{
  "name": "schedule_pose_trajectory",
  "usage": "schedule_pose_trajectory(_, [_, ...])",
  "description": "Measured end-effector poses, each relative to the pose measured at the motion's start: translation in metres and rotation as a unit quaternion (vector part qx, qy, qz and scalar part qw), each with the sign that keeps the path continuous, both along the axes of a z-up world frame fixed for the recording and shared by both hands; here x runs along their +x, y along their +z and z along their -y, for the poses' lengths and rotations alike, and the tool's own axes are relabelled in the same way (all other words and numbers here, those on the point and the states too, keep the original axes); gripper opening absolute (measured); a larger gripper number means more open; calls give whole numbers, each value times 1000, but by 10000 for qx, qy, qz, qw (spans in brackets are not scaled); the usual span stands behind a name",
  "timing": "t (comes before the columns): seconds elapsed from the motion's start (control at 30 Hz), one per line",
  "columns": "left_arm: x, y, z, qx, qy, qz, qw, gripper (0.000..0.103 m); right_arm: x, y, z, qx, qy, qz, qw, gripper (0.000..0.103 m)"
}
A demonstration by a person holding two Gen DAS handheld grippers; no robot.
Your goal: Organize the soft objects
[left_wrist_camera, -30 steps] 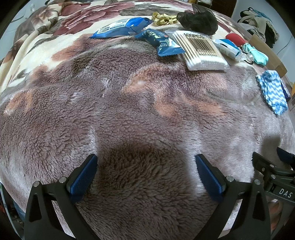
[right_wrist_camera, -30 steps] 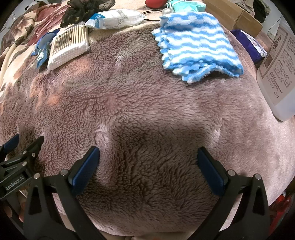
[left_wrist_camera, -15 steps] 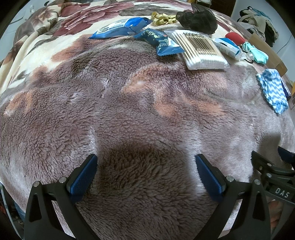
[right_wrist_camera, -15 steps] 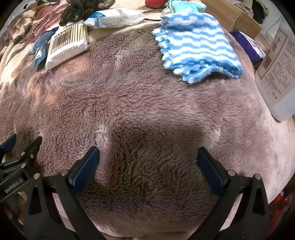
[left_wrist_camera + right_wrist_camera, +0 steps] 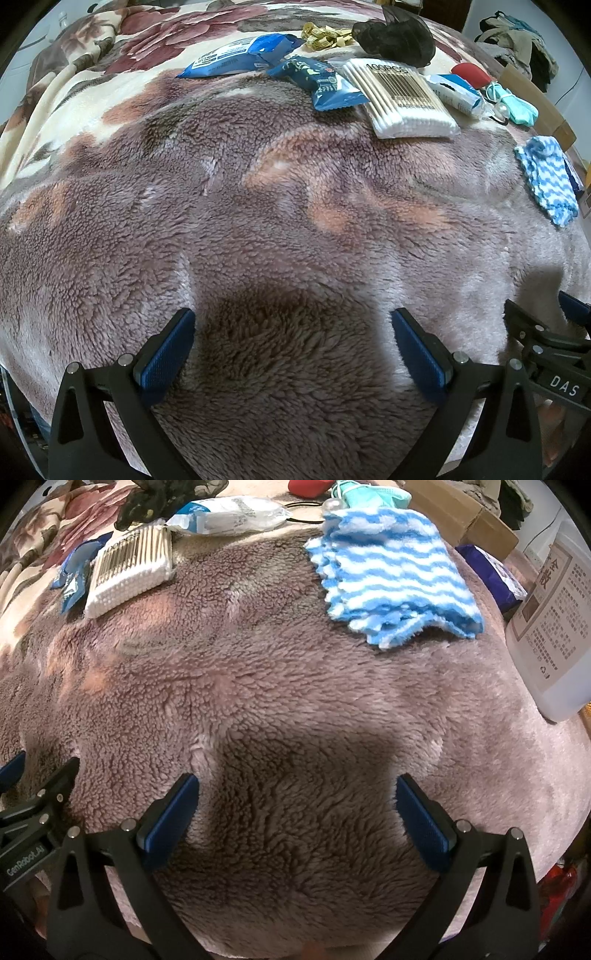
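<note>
Surface: fleece blanket point(image 5: 258, 229) on a bed, brown-mauve with a floral print at the far side; all items lie along its far edge.

Left hand-held gripper point(image 5: 291, 343): fingers spread wide, nothing between the blue pads point(image 5: 168, 354), low over bare blanket.

Right hand-held gripper point(image 5: 297, 812): likewise spread, holding nothing; also seen at the right edge of the left view.

Count, cloths: one blue-and-white striped cloth point(image 5: 391, 572) — folded, scalloped edge toward the camera's left, long axis running from far-left to near-right in the right view; it lies ahead and right of the right hand-held gripper, well apart from it.

Count, swabs: one pack of cotton swabs point(image 5: 404, 98), long axis pointing away from the left camera, tilted leftward at the far end.

Count, blue packets: two — a large blue pack point(image 5: 242, 55) and a small blue snack wrapper point(image 5: 325, 86), the wrapper touching the swab pack.

Count, other: one tissue packet point(image 5: 229, 517), one teal face mask point(image 5: 373, 494), one black fabric lump point(image 5: 395, 37), one yellow tape measure point(image 5: 321, 37), one red object point(image 5: 472, 72).

Hard to make out: red object partly hidden behind the tissue packet; white labelled bottle point(image 5: 550, 627) cut off at the right edge; cardboard box point(image 5: 461, 520) only partly visible.
</note>
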State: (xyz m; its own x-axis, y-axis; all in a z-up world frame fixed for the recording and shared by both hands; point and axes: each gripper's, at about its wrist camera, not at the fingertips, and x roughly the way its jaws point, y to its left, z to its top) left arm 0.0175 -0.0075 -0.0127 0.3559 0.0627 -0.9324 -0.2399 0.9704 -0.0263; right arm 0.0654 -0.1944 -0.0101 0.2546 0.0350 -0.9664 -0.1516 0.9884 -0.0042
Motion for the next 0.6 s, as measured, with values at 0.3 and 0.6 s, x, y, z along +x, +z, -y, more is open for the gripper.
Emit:
schedule_pose_trajectory(0.3, [-8, 26, -10, -144, 126, 130, 9997, 103, -11, 35, 19, 278, 12, 107, 9996, 103])
schedule_pose_trajectory(0.6, [-14, 61, -12, -143, 27, 364, 9992, 103, -22, 80, 50, 577, -1, 363, 9977, 103])
